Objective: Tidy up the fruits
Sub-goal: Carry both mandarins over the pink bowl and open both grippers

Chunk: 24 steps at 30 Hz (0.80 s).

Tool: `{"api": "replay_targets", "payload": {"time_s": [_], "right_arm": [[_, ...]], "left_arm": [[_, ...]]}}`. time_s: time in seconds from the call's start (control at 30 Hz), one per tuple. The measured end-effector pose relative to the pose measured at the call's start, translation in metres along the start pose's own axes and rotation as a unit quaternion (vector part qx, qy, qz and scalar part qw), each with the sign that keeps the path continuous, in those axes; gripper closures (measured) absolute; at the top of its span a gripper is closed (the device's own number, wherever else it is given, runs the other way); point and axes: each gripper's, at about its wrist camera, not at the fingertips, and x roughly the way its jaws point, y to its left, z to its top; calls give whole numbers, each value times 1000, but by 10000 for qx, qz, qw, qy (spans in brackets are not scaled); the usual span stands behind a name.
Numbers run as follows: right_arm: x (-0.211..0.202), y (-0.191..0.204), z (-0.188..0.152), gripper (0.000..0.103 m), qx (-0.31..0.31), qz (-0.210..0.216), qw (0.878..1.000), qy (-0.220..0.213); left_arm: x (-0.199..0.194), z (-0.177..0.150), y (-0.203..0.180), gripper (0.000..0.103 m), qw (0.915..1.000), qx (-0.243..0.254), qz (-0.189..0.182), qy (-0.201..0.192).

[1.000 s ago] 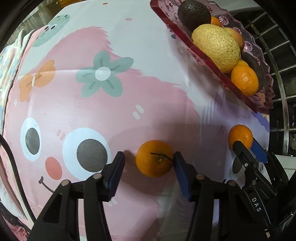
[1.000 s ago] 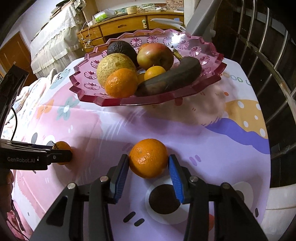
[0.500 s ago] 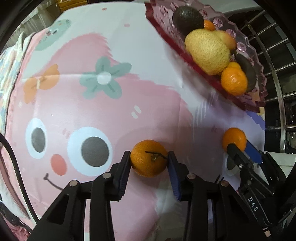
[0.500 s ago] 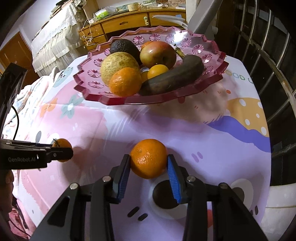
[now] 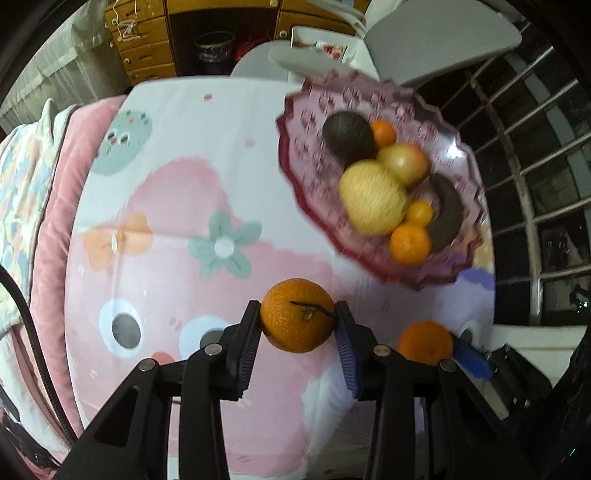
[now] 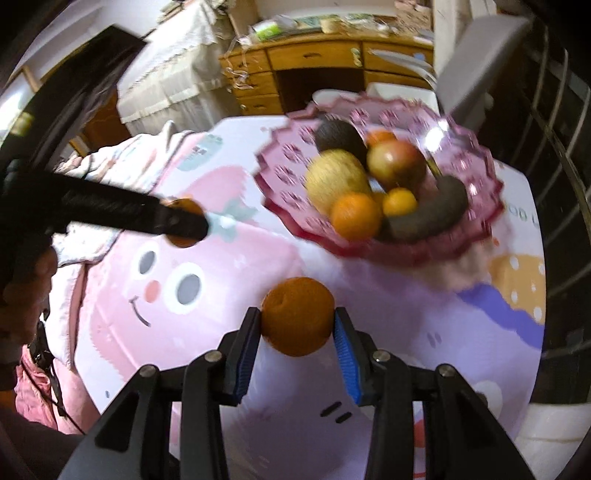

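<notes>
My left gripper (image 5: 298,325) is shut on a stemmed orange (image 5: 297,319) and holds it above the cartoon tablecloth (image 5: 177,206). My right gripper (image 6: 297,328) is shut on a second orange (image 6: 297,316), also lifted; this orange shows in the left wrist view (image 5: 424,341). The left gripper with its orange (image 6: 181,221) shows at the left of the right wrist view. The pink fruit plate (image 5: 306,155) sits at the far right with an avocado, a pear, an apple, oranges and a dark banana; it also shows in the right wrist view (image 6: 280,173).
A metal railing (image 5: 532,155) runs along the table's right side. A white chair (image 5: 436,33) and wooden drawers (image 6: 317,59) stand behind the table. A pink quilt (image 5: 48,192) lies at the left.
Both grippers closed on their oranges and lifted them off the cloth. Both views rose and pulled back, so the plate now shows from above.
</notes>
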Motion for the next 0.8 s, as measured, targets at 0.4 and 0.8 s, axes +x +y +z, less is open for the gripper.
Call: {"api": "replay_targets", "payload": {"time_s": [0.4,0.8], "right_arm": [[-16,-9,49,63,187,-89,9968,-777],[-2,-45,72,62,729,-453,9906,-1064]], "left_arm": [[-20,50,-21,65,9977,343,-220,-544],[-9,85,-34,65,9948,416,-264,-891]]}}
